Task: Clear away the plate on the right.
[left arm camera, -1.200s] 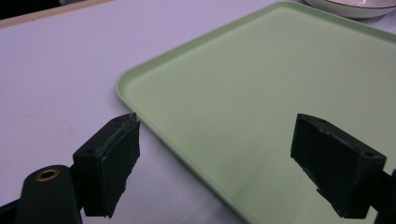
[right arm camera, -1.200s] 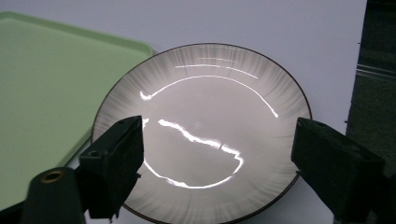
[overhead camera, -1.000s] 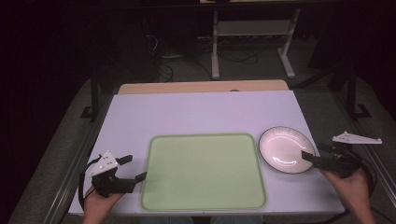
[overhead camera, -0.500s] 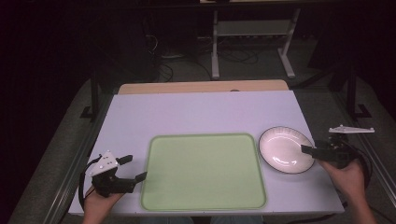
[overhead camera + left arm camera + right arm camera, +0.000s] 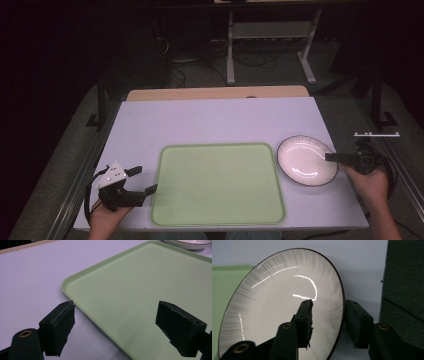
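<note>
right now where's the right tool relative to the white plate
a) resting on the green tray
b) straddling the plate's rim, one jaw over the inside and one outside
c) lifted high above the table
b: in the right gripper view the right tool has the rim of the white plate between its two jaws.

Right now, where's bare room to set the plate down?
The green tray is bare. So is the wide strip of white table behind it. It is tight only at the right edge, where the right tool straddles the plate rim.
</note>
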Demonstrator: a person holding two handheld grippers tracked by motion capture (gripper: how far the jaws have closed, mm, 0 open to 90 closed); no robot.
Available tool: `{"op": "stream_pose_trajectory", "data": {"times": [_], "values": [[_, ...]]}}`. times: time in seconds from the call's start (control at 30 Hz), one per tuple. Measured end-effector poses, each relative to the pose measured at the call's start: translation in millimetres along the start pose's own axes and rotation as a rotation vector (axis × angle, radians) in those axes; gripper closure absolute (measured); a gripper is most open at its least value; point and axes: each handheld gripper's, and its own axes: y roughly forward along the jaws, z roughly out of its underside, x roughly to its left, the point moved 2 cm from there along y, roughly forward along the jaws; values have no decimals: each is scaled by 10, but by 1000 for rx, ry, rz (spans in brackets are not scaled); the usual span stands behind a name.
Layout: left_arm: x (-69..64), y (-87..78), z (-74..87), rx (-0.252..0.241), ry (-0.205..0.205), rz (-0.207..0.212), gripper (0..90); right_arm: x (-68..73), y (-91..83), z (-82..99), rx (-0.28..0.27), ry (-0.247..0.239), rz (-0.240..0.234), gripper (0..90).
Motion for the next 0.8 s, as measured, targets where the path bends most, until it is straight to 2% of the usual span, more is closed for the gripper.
{"op": "stream_pose_trajectory", "data": {"times": [0.07,0.2,0.33,0.43,0.8], "values": [[4,-6,-3,-4,-2,-5,154,-27,37,0,7,23,-17,618],[6,-6,-1,-4,-4,-6,153,-45,65,-3,16,33,-7,675],[1,-2,-3,-2,0,-4,154,-93,65,-9,35,90,-18,762],[1,-4,-3,-2,-1,-5,153,-119,61,-6,42,106,-25,798],[-7,3,-5,-2,-4,0,154,-194,90,39,30,186,-87,817]]}}
